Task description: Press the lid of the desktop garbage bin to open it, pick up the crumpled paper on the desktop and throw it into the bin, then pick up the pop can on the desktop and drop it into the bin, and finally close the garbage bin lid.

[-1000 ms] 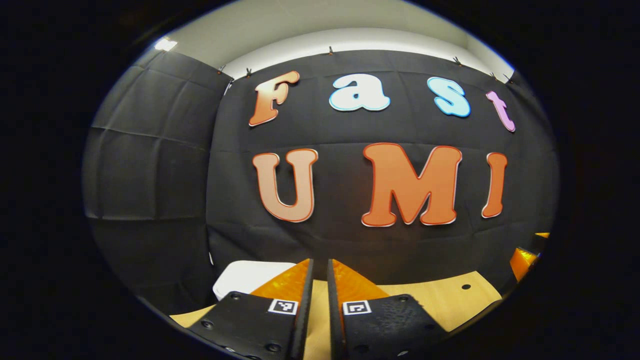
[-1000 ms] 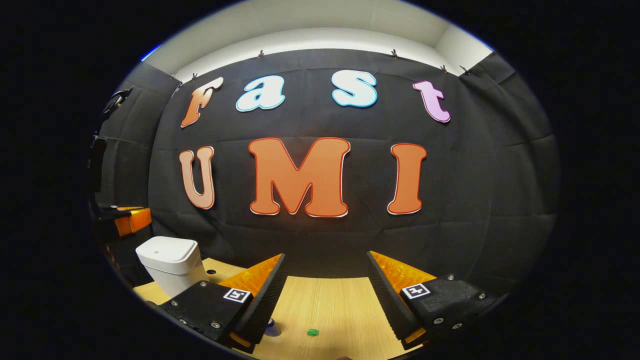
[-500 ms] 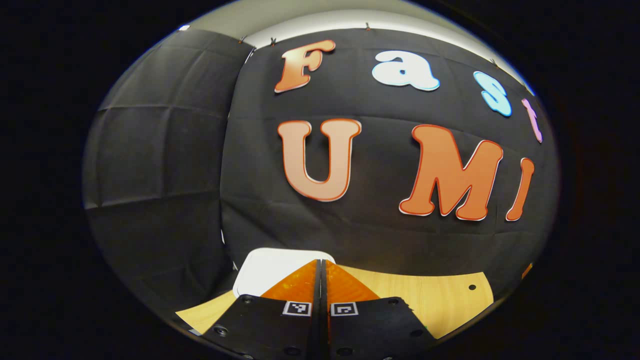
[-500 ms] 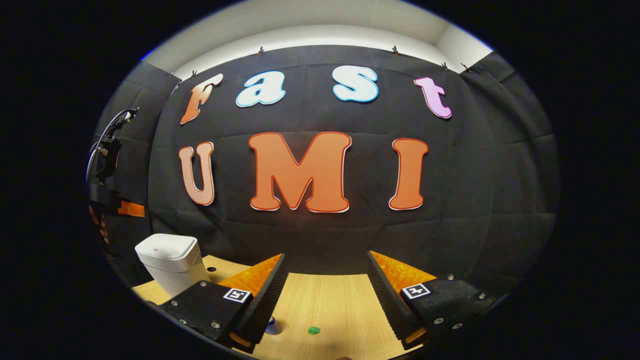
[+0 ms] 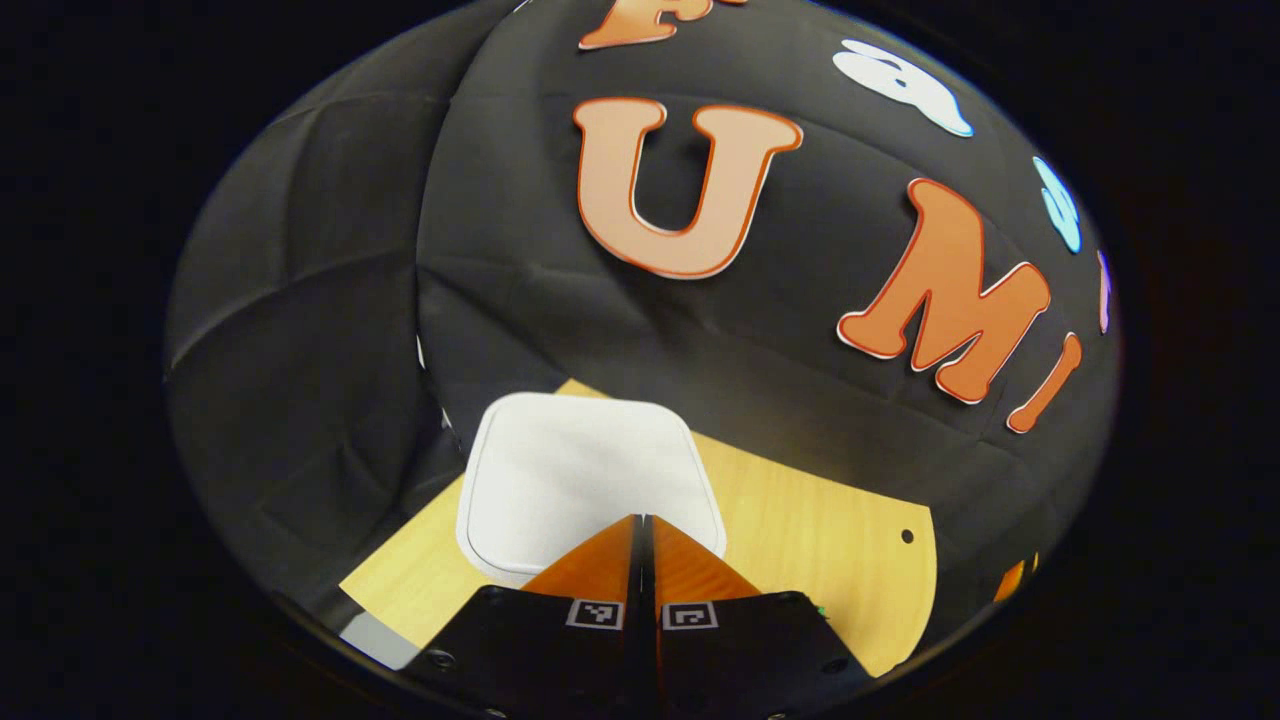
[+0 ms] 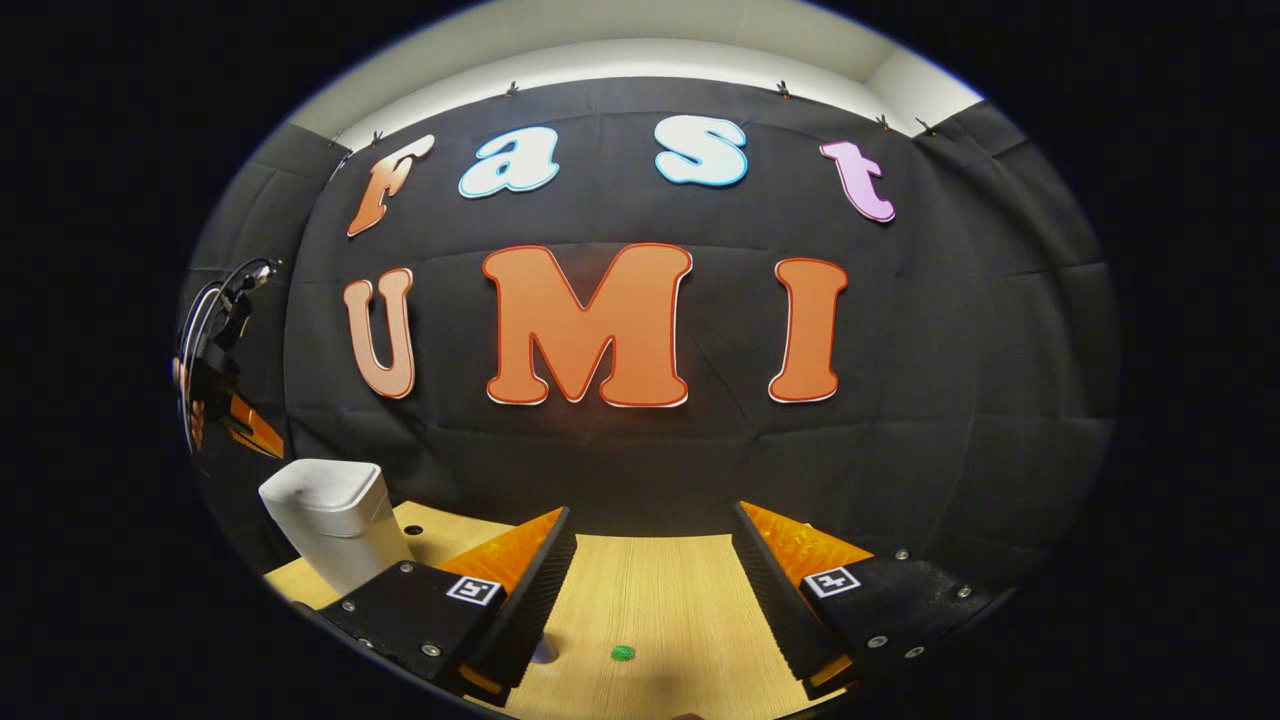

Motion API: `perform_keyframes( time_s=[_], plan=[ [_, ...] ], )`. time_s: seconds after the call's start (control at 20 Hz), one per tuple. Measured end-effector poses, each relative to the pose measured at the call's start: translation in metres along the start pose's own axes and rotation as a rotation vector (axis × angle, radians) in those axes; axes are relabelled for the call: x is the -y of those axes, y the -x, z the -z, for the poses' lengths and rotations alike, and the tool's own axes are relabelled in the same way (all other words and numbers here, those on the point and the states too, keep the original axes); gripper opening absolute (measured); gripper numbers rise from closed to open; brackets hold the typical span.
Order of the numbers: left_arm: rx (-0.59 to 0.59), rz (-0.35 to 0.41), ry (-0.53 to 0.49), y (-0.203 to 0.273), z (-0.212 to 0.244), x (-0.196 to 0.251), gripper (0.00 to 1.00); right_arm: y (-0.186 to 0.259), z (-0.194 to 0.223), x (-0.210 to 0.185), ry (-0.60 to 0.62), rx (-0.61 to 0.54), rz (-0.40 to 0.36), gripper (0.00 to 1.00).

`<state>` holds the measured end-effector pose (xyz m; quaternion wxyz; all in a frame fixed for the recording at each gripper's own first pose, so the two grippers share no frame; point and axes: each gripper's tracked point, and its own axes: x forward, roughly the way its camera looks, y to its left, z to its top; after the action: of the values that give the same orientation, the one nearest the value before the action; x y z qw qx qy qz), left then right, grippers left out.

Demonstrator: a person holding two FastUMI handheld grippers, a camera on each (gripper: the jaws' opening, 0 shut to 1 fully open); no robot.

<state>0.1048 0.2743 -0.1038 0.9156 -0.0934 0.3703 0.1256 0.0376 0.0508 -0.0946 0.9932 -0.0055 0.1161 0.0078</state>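
The white bin (image 5: pixel 585 475) stands shut on the wooden table (image 5: pixel 820 520), its flat lid seen from above. My left gripper (image 5: pixel 642 520) is shut with nothing in it, tilted down over the lid's near edge; contact with the lid cannot be told. In the right gripper view the bin (image 6: pixel 330 510) stands at the left, with the left gripper (image 6: pixel 235 425) just above and behind it. My right gripper (image 6: pixel 650 515) is open and empty above the table (image 6: pixel 650 600). A small pale object (image 6: pixel 545 652) peeks out behind its left finger.
A small green bit (image 6: pixel 623 653) lies on the wood between the right gripper's fingers. The table has a small hole (image 5: pixel 907 536) to the right of the bin. Black cloth walls close the booth behind and to the left of the bin.
My left gripper shut fully, moved toward the bin and tipped downward, so the lid now shows from above. The right gripper barely moved.
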Motion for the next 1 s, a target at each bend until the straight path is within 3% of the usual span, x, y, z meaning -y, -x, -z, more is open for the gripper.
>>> perform_keyframes(
  time_s=[0.4,0.6,0.65,1.0],
  plan=[
    [-0.293,-0.063,-0.001,-0.028,0.042,-0.026,0.0,-0.001,0.006,0.01,0.003,-0.017,0.027,0.94],
    [-0.329,-0.063,0.047,-0.042,0.048,-0.03,0.0,-0.002,0.01,0.013,0.005,-0.027,0.038,0.94],
    [-0.288,-0.06,0.044,-0.046,0.039,-0.031,0.01,-0.003,0.011,0.012,0.005,-0.033,0.035,0.94],
    [-0.347,-0.094,-0.012,-0.048,0.05,-0.037,0.01,0.0,0.013,0.009,0.015,-0.031,0.02,0.94]
  ],
)
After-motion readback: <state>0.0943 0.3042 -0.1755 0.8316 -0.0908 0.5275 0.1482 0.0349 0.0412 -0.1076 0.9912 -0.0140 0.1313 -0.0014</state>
